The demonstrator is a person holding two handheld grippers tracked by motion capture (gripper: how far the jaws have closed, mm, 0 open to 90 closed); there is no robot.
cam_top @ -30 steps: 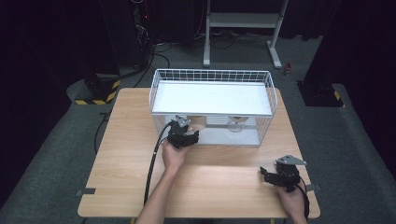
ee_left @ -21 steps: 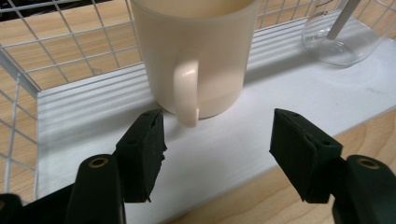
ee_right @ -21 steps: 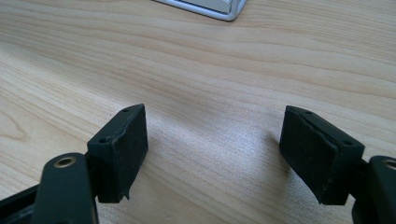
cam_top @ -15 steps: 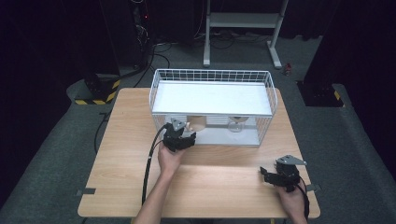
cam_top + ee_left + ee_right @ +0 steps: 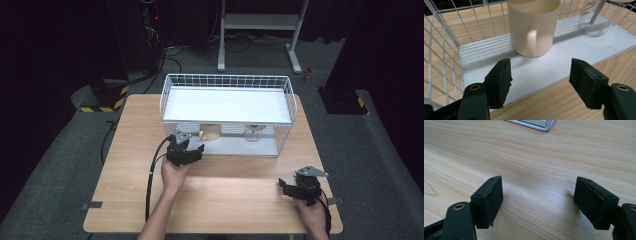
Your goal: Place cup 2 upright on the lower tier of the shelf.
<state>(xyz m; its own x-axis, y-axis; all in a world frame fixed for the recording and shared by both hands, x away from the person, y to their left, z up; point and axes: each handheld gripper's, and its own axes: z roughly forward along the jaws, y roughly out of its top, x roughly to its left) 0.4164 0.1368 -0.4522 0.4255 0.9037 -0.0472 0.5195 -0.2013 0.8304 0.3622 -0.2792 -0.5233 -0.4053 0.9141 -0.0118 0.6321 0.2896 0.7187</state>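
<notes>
A cream mug (image 5: 212, 132) stands upright on the lower shelf of a white wire rack (image 5: 227, 80), and a clear glass flask (image 5: 254, 134) sits to its right. My left gripper (image 5: 185, 150) hovers just in front of the rack's left end. In the left gripper view the mug (image 5: 534, 27) turns its handle toward me, a short way beyond my left gripper (image 5: 541, 75). Its jaws are open, have just been opening, and hold nothing. The flask (image 5: 596, 20) is at the upper right. My right gripper (image 5: 300, 187) rests at the table's near right, open over bare wood (image 5: 539, 202).
The rack stands at the far middle of the wooden table (image 5: 225, 200) with a white top shelf (image 5: 225, 105) over the mug and flask. Wire walls (image 5: 444, 50) close the rack's left side. A black cable (image 5: 150, 185) trails from the left gripper.
My left gripper has drawn back from the rack toward the person and slightly left, leaving the mug standing on the lower shelf. The right gripper has not moved.
</notes>
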